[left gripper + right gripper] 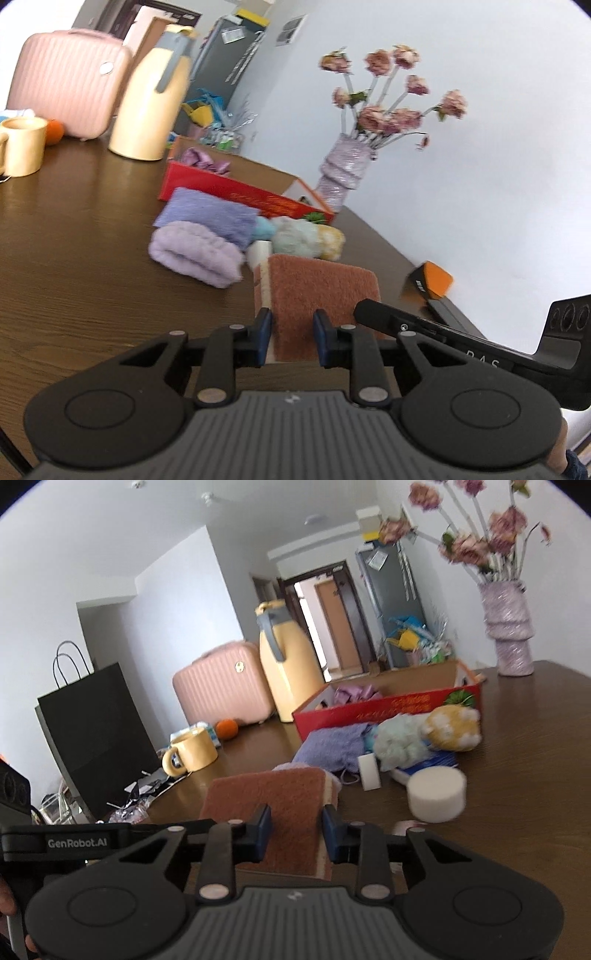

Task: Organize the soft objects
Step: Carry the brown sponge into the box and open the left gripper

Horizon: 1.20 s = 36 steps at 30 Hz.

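I am filling the red box (pixel 388 709) at the back of the table (pixel 74 240), and only some purple cloth (pixel 354 694) is lying in it, while the folded towels (pixel 207 218), plush toys (pixel 428 734) and white foam pieces (pixel 436 794) are waiting in front. I am gripping the brown sponge (pixel 317 291) with both grippers, my left gripper (pixel 291 338) and right gripper (pixel 297 830) each narrowed onto it, lifted clear of the tabletop, so most of the sorting is, I judge, remaining.

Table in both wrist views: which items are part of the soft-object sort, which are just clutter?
Job:
- brown sponge, between both claws, left and right
- purple towels
- plush toys
- white foam puck
- red box

Clutter:
- yellow jug
- mug
- pink case
- orange
- vase
- black bag
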Tool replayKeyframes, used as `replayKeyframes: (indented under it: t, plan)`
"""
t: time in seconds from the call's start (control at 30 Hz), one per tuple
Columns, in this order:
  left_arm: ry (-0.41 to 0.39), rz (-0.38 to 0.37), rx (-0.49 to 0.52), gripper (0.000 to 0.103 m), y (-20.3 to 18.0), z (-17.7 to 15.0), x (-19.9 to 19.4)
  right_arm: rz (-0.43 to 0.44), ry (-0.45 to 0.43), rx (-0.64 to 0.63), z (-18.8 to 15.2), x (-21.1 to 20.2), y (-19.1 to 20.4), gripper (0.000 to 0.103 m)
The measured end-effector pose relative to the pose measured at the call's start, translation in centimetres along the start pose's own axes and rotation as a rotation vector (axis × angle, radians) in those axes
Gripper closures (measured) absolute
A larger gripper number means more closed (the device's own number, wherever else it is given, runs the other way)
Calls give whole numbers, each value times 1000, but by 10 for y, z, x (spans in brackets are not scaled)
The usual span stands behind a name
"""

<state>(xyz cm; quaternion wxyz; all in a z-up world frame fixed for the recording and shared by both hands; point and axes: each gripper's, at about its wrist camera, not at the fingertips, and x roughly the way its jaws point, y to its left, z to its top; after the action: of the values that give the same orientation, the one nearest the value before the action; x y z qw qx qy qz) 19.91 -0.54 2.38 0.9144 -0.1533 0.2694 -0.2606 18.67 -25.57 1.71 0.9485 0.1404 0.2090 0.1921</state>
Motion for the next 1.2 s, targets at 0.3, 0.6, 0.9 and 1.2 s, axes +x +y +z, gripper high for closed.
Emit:
replayKeyframes:
  t: [0.3, 0.6, 0.9, 1.2]
  plan:
    - [-9, -37, 55, 79, -30, 49, 45, -56, -76, 18, 28, -22, -23, 74]
    - [2, -22, 94, 79, -28, 215, 207, -80, -86, 39, 171, 78, -107, 74]
    - [220, 65, -13, 80, 43, 280, 410, -153, 137, 146, 271, 276, -229, 74]
    - [343, 123, 75, 81, 54, 262, 481, -345, 290, -32, 247, 375, -250, 74]
